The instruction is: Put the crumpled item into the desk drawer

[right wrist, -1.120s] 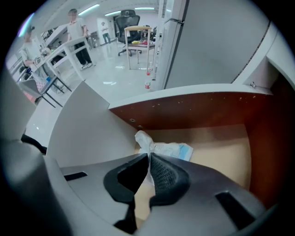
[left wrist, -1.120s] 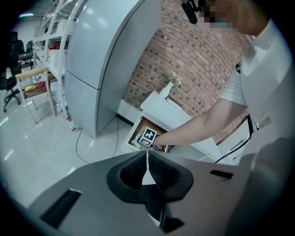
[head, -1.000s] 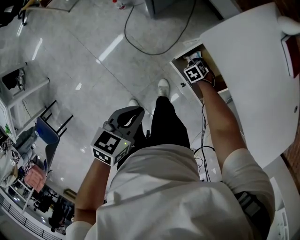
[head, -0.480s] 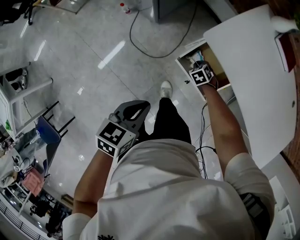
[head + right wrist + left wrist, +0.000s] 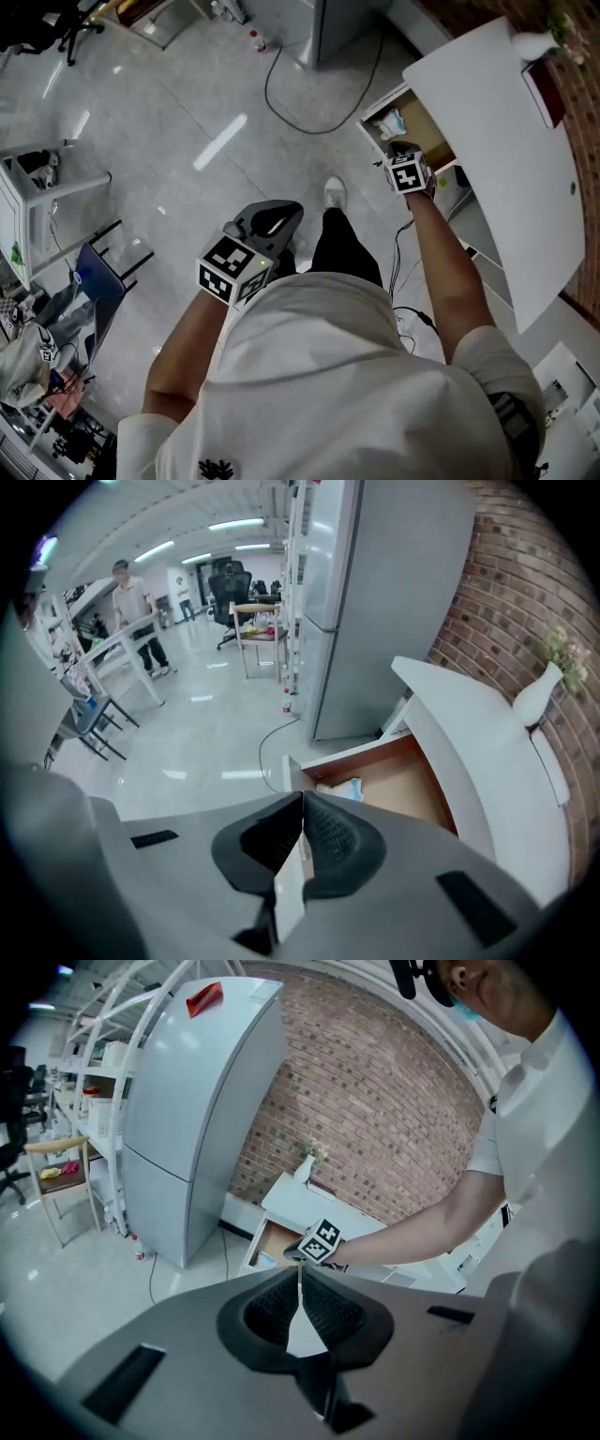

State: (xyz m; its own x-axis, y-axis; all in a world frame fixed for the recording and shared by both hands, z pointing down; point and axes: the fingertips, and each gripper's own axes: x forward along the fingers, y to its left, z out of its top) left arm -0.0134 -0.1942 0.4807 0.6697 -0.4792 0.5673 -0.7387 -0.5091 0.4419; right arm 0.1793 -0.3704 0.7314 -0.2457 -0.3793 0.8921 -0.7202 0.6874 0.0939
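Note:
The desk drawer stands pulled open under the white desktop. A crumpled white-and-blue item lies in its front part; in the right gripper view the crumpled item rests on the drawer's wooden bottom. My right gripper hovers just outside the drawer's near edge, and its jaws are shut with nothing between them. My left gripper hangs by my left leg over the floor, also shut and empty. The left gripper view shows the right gripper's marker cube beside the open drawer.
A grey refrigerator stands left of the desk. A black cable loops over the tiled floor. A white vase and a dark red book sit on the desktop. Chairs and a person are farther off.
My right gripper has drawn back out of the drawer toward me, leaving the crumpled item lying inside. My head view has shifted; the left gripper stays by my leg.

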